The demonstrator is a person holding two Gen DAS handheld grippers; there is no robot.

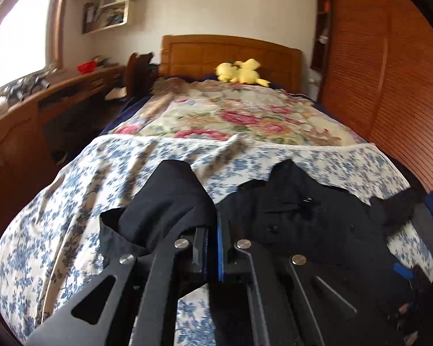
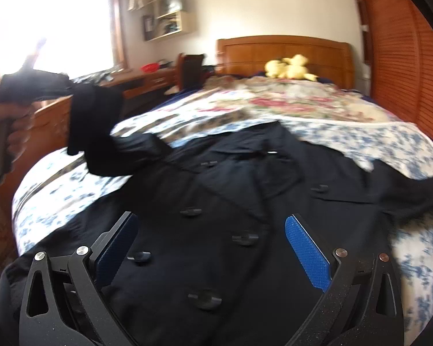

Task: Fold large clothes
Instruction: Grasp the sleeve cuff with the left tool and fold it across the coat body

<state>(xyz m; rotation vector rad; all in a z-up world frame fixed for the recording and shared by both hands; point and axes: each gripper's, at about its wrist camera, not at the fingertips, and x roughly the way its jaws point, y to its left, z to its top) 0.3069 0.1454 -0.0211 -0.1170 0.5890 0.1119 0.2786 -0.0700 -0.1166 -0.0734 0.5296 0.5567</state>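
On the bed's near end, through the left wrist view, we see our left claw [image 1: 213, 230] clamped on a fold of the black coat [image 1: 297, 210], its blue-lined pads pressed together with a sleeve of matte woven cloth gathered between and draped to the left. The rest of the coat lies flat toward the bed's right edge over a blue-flowered sheet [image 1: 72, 190]; a rose-patterned quilt [image 1: 231, 118] covers the far half, and a yellow plush toy [image 1: 241, 72] sits by the wooden headboard [image 1: 231, 52]. We can read no label or writing.

From the right wrist view, our right claw [image 2: 213, 245] stands apart above the coat's double-breasted front, holding nothing. Round dark buttons [image 2: 244, 238] run in two columns. At the bed's left edge our left hand [image 2: 11, 132] lifts the sleeve [image 2: 92, 127].
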